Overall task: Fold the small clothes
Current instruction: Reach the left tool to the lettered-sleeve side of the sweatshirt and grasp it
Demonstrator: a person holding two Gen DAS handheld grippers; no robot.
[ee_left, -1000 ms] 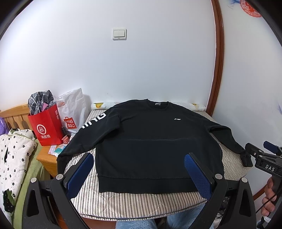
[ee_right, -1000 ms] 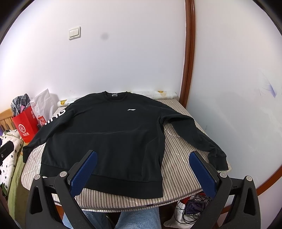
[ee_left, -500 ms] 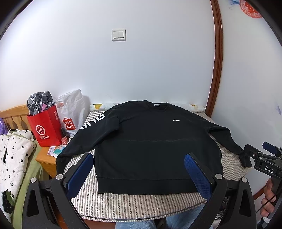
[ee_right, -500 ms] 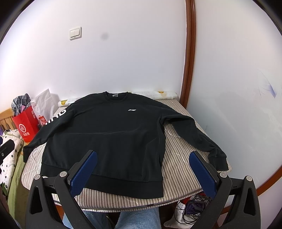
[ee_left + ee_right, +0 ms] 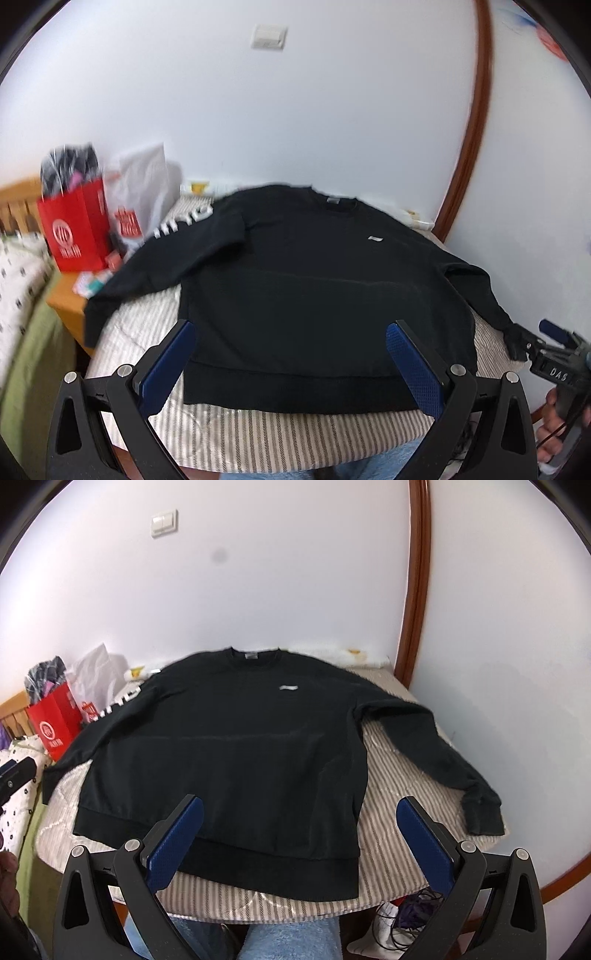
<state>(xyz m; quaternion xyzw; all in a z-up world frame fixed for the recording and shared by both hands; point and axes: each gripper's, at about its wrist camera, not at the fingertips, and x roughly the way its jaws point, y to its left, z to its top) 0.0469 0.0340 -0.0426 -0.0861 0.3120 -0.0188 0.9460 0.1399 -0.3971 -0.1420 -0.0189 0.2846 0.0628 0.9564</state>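
Both grippers edge toward the hem; left view blurs | left gripper (image 5: pixel 290 356) and right gripper (image 5: pixel 299 832) jaws released, empty | sweatshirt (image 5: pixel 236 746) flat on worktop (image 5: pixel 399 853) | risk: overhanging right sleeve (image 5: pixel 443 753) probably drags fabric off-edge mid-fold

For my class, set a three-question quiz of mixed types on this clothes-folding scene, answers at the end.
1. True or false: the black sweatshirt lies spread flat, front up, sleeves out.
2. Multiple choice: the left gripper and right gripper are A) both open, holding nothing B) both shut on cloth C) one open, one shut.
3. Fill in: left of the striped pad stands a ___ paper bag.

Key: 1 true; 2 A; 3 red.
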